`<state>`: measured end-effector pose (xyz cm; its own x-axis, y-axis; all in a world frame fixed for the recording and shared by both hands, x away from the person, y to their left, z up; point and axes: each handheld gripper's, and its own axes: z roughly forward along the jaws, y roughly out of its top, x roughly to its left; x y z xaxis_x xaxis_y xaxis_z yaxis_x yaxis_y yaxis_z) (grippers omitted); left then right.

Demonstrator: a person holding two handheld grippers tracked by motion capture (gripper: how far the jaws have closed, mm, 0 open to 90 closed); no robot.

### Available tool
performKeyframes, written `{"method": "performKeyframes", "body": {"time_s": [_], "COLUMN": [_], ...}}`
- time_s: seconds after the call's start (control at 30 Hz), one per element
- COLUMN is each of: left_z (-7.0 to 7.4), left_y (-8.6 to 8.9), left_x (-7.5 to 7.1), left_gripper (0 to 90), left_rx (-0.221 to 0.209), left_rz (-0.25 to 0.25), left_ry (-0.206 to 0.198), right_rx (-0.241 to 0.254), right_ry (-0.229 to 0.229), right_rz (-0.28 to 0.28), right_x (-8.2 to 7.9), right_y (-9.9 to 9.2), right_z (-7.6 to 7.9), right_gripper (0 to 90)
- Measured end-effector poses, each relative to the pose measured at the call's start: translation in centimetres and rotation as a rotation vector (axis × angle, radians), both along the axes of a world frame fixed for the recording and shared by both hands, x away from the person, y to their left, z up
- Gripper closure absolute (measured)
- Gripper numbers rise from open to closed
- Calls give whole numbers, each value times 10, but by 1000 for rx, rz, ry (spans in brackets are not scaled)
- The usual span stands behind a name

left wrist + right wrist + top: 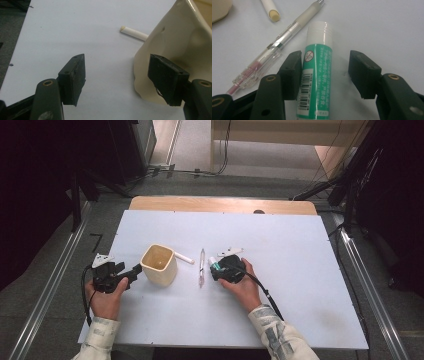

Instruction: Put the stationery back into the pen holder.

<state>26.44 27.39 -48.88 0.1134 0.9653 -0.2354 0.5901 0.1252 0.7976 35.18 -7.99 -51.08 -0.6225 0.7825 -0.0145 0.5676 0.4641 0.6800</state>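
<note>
On the white table, the left gripper sits with its 2 black jaws spread wide; one jaw is against the outer wall of a cream square ceramic cup, the other over bare table. The right gripper is also spread wide, its 2 jaws on either side of a green-labelled glue stick with a white cap, which lies flat and touches the one jaw. Beside it lies a clear pen with pink ink, and near the cup a white stick.
</note>
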Motion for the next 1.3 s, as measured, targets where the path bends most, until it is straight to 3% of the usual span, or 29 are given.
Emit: {"method": "performKeyframes", "body": {"time_s": [0.37, 0.9, 1.3], "left_z": [0, 0, 0], "left_y": [0, 0, 0], "left_x": [0, 0, 0], "left_gripper": [316, 316, 316], "left_rx": [1, -2, -3], "left_rz": [-3, -3, -1], "left_ry": [1, 0, 1], "right_rx": [-9, -9, 50], "right_ry": [-14, -15, -30], "right_rz": [15, 31, 51], "right_x": [-4, -4, -8], "right_y": [4, 2, 2], "right_z": [0, 0, 15], "right_gripper": [628, 636, 636]}}
